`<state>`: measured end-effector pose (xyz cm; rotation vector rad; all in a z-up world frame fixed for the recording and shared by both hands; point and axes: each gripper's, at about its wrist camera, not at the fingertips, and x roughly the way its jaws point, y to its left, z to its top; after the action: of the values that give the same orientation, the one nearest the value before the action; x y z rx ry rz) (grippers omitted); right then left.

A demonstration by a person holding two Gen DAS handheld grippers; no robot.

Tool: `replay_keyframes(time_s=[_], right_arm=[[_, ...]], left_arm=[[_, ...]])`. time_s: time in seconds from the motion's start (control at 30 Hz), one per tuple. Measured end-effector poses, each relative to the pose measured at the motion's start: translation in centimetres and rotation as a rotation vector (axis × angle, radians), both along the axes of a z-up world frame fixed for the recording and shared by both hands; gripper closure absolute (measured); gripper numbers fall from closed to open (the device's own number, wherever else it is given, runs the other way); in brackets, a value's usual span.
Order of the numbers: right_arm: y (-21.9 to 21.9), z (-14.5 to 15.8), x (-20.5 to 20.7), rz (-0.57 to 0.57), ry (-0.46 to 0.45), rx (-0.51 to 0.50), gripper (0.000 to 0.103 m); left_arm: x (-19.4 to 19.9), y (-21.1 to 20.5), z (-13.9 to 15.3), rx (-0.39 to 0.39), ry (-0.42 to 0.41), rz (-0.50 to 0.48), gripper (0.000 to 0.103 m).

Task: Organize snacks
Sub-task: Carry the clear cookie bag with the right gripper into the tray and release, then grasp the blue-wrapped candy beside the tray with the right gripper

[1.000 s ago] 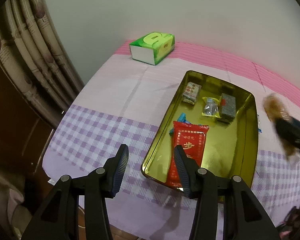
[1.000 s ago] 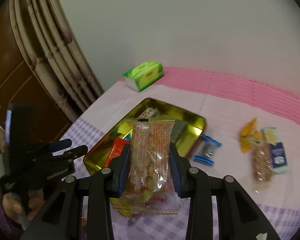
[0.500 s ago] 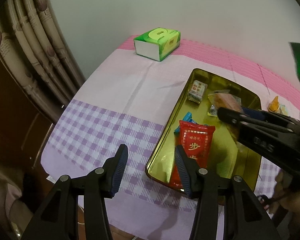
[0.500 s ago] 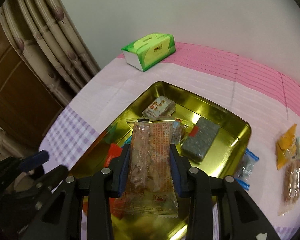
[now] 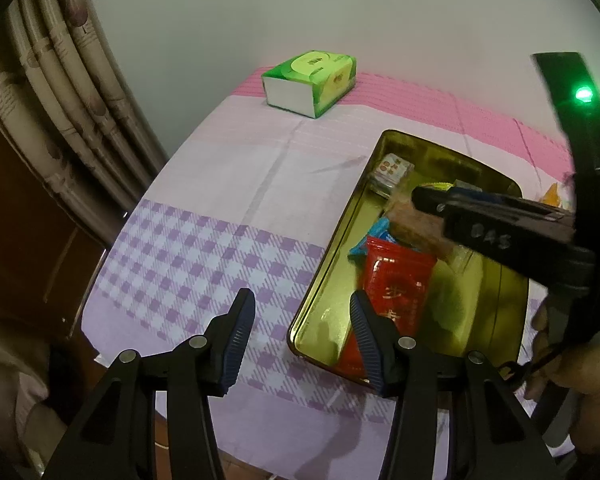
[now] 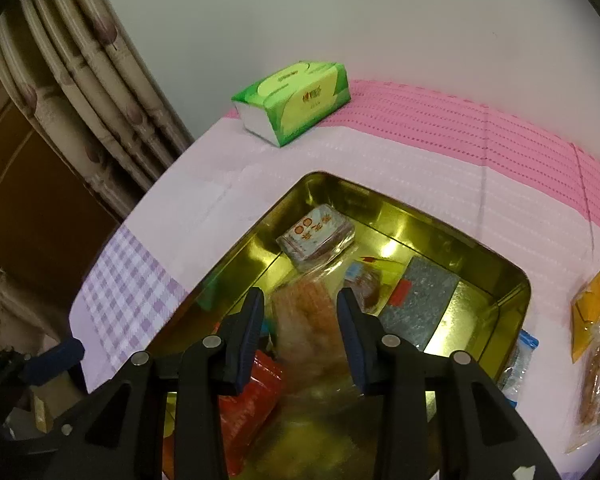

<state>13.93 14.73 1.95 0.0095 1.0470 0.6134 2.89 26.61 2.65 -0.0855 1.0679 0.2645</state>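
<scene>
A gold metal tray (image 5: 320,280) (image 6: 500,280) lies on the cloth-covered table and holds several snacks: a red packet (image 5: 396,288) (image 6: 248,404), a white wrapped cake (image 6: 316,236), a grey bar (image 6: 420,304). My right gripper (image 6: 300,336) is open over the tray, its fingers wider than the clear orange biscuit packet (image 6: 308,320), which lies blurred below them. My left gripper (image 5: 302,340) is open and empty at the tray's near-left corner. The right gripper also shows in the left wrist view (image 5: 500,232).
A green tissue box (image 5: 310,76) (image 6: 296,100) stands at the table's back left. More snack packets (image 6: 596,340) and a blue packet (image 6: 520,364) lie on the cloth right of the tray. Curtains (image 5: 60,92) hang at the left, beside the table edge.
My right gripper moved over the tray, lowered and opened, and the orange biscuit packet dropped out of it into the tray. My left gripper stayed in place.
</scene>
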Motion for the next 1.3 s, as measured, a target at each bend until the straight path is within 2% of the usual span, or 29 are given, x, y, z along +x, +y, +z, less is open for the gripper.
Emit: replay_keyframes(time_s=[0.1,0.13,0.17,0.2,0.27,0.3,0.4,0.57,0.67,0.97,1.17,1.3], right_arm=[[-2.0,1.1,-0.9,-0.026,-0.042,0.037,0.066],[-3.8,1.7,-1.7,-0.048,-0.071,0.052,0.066],[-7.3,2.1,-3.1,-0.092,-0.111,0.037,0.066],[-9.0,1.9,-3.5,-0.110,-0.115,0.010,0.066],[-11.8,1.0,-3.8,-0.142,-0.105,-0.044,0.066],[-13.4,0.1,-3.7,-0.149,-0.069,-0.055,0.066],[-15.2,-1.2,-3.3,-0.166,-0.035,-0.064,0.066],[-14.3,-2.4,-2.1,-0.136,-0.031,-0.087,0.066],[-13.8,-3.3,-0.6,-0.141,-0.010,-0.062,0.066],[-12.0,-4.8,1.6,-0.136,0.009,-0.086,0.066],[-11.6,-4.9,1.9,-0.113,-0.020,-0.135,0.068],[-11.5,-5.0,1.9,-0.077,-0.042,-0.186,0.077]], left_arm=[[-0.1,0.0,-0.1,0.003,0.005,-0.002,0.052],[-0.1,0.0,-0.1,0.003,0.004,0.000,0.052],[-0.1,0.0,0.0,0.001,0.003,0.002,0.052],[0.0,0.0,0.0,0.000,0.003,0.003,0.051],[-0.1,-0.1,-0.1,-0.004,0.005,0.001,0.050],[-0.1,-0.2,-0.1,-0.006,0.007,-0.003,0.050],[-0.2,-0.8,0.0,0.008,0.008,-0.016,0.050],[-0.2,-1.4,-0.2,0.032,0.013,-0.028,0.046],[-0.1,-1.4,-0.3,0.042,0.015,-0.029,0.046],[0.3,-1.5,-0.8,0.023,0.039,-0.046,0.046],[0.4,-1.5,-1.2,0.005,0.054,-0.048,0.045],[0.4,-1.6,-1.2,0.008,0.056,-0.049,0.045]])
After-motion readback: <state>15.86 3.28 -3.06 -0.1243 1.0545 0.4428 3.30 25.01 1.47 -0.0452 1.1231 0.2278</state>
